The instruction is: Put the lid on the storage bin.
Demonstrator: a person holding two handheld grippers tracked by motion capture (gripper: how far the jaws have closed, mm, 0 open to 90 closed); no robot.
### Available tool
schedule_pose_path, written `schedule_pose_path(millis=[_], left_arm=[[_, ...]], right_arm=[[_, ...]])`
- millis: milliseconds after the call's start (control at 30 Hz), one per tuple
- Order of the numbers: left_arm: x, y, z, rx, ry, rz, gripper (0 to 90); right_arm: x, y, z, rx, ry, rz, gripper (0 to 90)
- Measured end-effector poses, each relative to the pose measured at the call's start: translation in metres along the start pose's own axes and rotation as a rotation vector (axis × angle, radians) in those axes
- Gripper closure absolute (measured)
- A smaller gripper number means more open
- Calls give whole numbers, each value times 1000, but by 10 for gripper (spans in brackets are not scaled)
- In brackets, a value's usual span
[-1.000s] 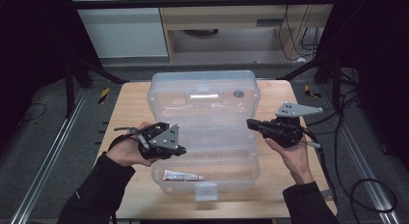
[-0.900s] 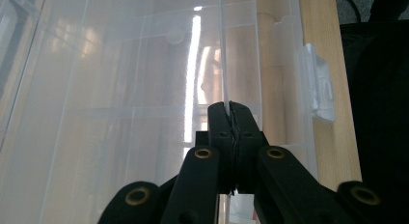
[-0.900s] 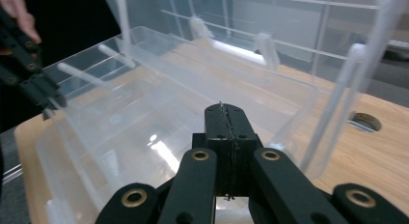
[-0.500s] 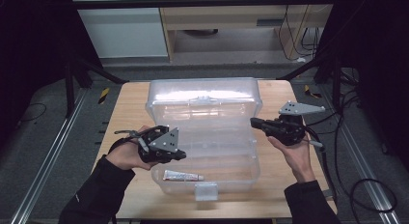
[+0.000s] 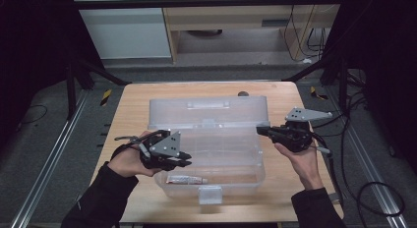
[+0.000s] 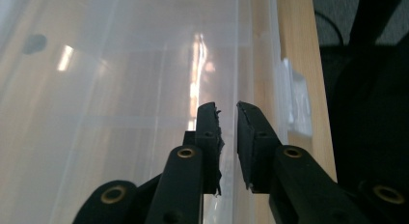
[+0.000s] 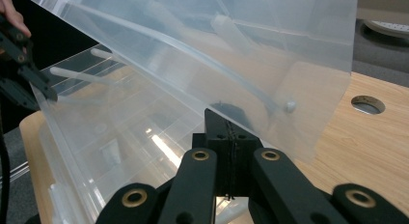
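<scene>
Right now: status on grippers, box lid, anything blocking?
Right gripper shut on lid, lid raised. Left gripper slightly open at clear box wall. Tube inside. Nothing blocking.

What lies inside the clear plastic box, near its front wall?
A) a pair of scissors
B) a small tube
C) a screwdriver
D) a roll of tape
B: in the high view a small tube lies flat on the floor of the clear plastic box, close to the front wall and just behind the latch.
</scene>
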State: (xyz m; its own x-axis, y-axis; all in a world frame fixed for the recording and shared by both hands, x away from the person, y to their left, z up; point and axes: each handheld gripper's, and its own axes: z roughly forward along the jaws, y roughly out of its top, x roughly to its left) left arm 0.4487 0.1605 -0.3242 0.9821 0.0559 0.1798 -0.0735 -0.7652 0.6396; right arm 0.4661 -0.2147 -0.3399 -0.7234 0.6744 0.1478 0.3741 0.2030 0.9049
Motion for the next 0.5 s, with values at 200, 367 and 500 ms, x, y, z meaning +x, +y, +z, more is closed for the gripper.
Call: schedule_pose_path(millis=[200, 367, 500], left_arm=[[1, -5, -11, -97, 55, -88, 784], [5, -16, -15, -169, 79, -184, 824], [8, -26, -20, -216, 102, -257, 868]], right_arm=[[0, -1, -1, 1, -1, -1, 900], [1, -1, -1, 4, -1, -6, 900], [1, -2, -1, 6, -1, -5, 900]])
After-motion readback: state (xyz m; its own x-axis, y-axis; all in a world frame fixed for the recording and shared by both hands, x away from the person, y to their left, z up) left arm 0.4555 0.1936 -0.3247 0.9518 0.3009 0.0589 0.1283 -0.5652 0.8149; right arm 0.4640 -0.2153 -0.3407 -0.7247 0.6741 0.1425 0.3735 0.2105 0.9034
